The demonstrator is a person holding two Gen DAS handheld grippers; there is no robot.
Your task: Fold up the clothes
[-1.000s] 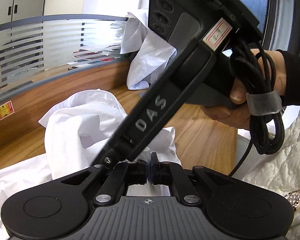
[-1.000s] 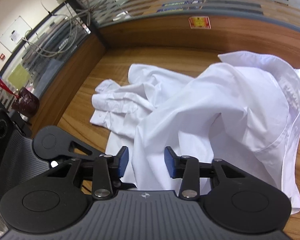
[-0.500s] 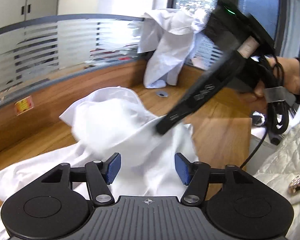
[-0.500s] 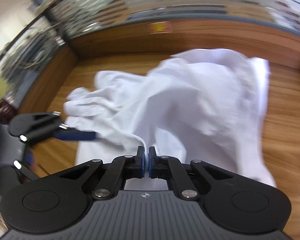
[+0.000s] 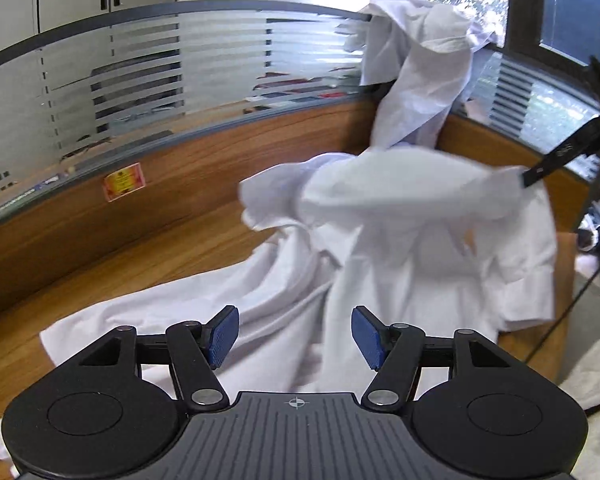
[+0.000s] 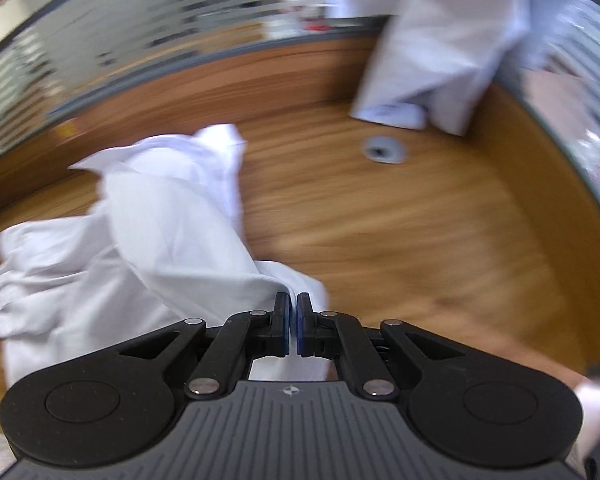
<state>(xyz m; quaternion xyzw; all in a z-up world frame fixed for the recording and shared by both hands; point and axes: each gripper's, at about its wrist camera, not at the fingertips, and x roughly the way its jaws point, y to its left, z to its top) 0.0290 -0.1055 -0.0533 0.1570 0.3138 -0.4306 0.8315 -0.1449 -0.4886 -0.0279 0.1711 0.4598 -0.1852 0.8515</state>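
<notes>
Right now, a white shirt [image 5: 380,248] half up in the air and half lying on the wooden table [image 5: 160,256]. Right claw [image 6: 294,322] pressed together, pinching an edge of that shirt and holding it up off the table. Seen from the left wrist, the same claw [image 5: 528,178] up at the right side, with cloth hanging down from its tip in big soft folds. Left claw [image 5: 295,336] spread wide, blue pads [image 5: 222,334] well apart, gripping nothing, just above the low part of the shirt on the table. Far end of the shirt flat on the wood near the left claw. Another white cloth [image 5: 416,76] draped over the glass wall [image 5: 148,80] at the back corner, hanging down to the table. A small round grey hole cover [image 6: 384,150] in the table near that cloth. Right wrist picture blurry.
</notes>
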